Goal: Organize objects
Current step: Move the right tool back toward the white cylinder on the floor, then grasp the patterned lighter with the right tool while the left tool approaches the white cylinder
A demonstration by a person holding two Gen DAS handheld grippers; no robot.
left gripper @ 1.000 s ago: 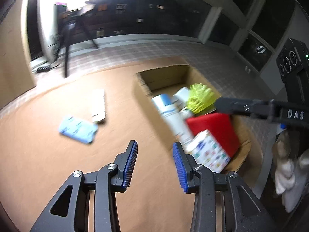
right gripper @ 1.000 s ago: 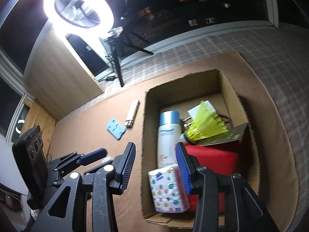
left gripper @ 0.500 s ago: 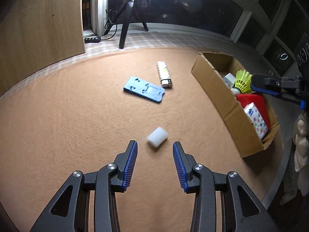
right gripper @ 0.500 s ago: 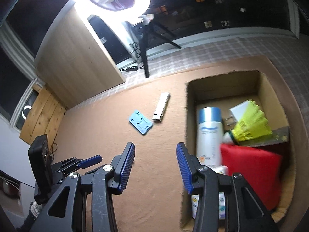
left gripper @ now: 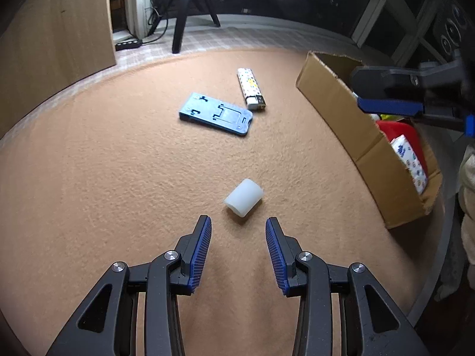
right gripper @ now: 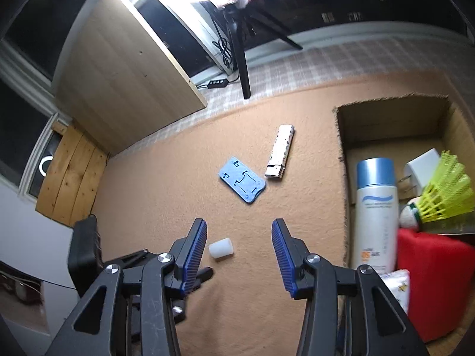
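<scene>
A small white cylinder [left gripper: 244,197] lies on the tan mat just beyond my left gripper [left gripper: 238,231], whose jaws are open and empty. Farther off rest a flat blue plastic plate [left gripper: 216,114] and a patterned lighter [left gripper: 251,88]. In the right wrist view my right gripper [right gripper: 239,234] hangs open and empty above the mat; the white cylinder [right gripper: 221,247] sits near its left finger, with the blue plate [right gripper: 242,182] and lighter [right gripper: 280,150] ahead. The cardboard box [right gripper: 344,148] at right holds a white bottle [right gripper: 376,207], a yellow shuttlecock [right gripper: 442,192] and a red item [right gripper: 430,270].
A tripod [left gripper: 181,12] and power strip [left gripper: 127,43] stand beyond the mat's far edge, beside a wooden panel [left gripper: 53,35]. The box [left gripper: 335,109] lies at the mat's right edge, with my right gripper [left gripper: 389,105] over it. A tissue pack [left gripper: 411,163] shows inside.
Both grippers swung left, away from the box and out over the open mat. The left gripper dropped closer to the white cylinder, which now sits just in front of its fingertips.
</scene>
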